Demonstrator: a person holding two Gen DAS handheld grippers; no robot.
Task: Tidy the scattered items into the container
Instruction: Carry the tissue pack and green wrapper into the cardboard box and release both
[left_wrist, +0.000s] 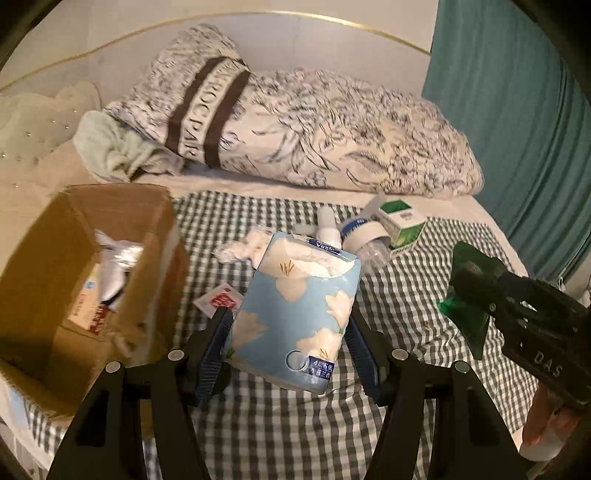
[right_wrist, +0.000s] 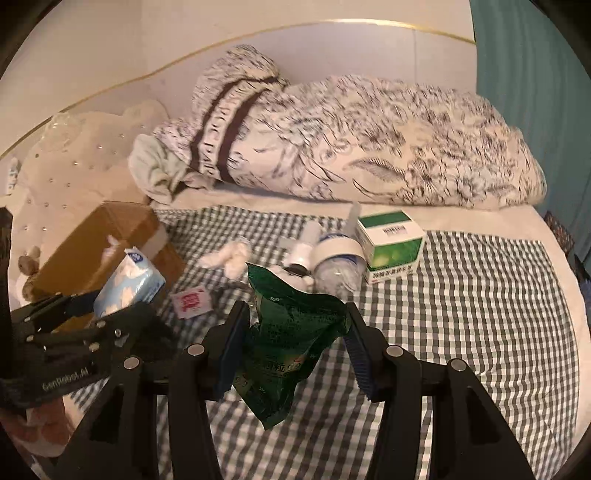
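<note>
Aloft over a checked bed cover (left_wrist: 406, 295), the left tongs (left_wrist: 291, 332) clamp a blue tissue pack (left_wrist: 295, 306) beside the open cardboard box (left_wrist: 55, 258), while the right tongs (right_wrist: 295, 332) grip a crumpled green packet (right_wrist: 291, 332); beyond them, on the cover, lie a red sachet (right_wrist: 190, 300), a plastic bottle (right_wrist: 336, 266) and a green-and-white carton (right_wrist: 391, 242)
</note>
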